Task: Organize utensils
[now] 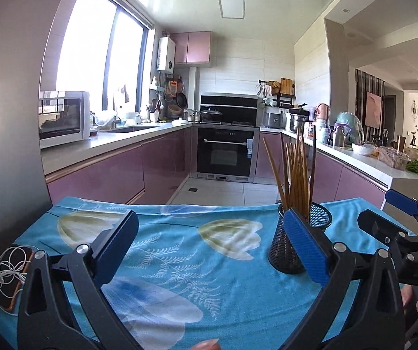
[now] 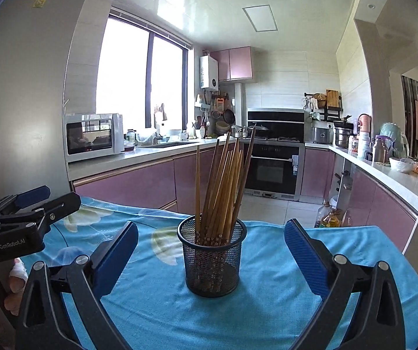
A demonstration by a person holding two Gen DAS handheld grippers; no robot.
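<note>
A blue floral tablecloth (image 2: 267,300) covers the table. Both the left gripper (image 1: 209,250) and right gripper (image 2: 210,253) hover with fingers spread wide, empty. The black mesh holder (image 2: 212,262) stands upright, centred before the right gripper, containing wooden chopsticks (image 2: 223,180).

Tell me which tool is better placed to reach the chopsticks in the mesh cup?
Probably the right tool: the mesh cup of chopsticks stands centred before its open jaws. For the left tool, also open, the cup sits off to the right.
</note>
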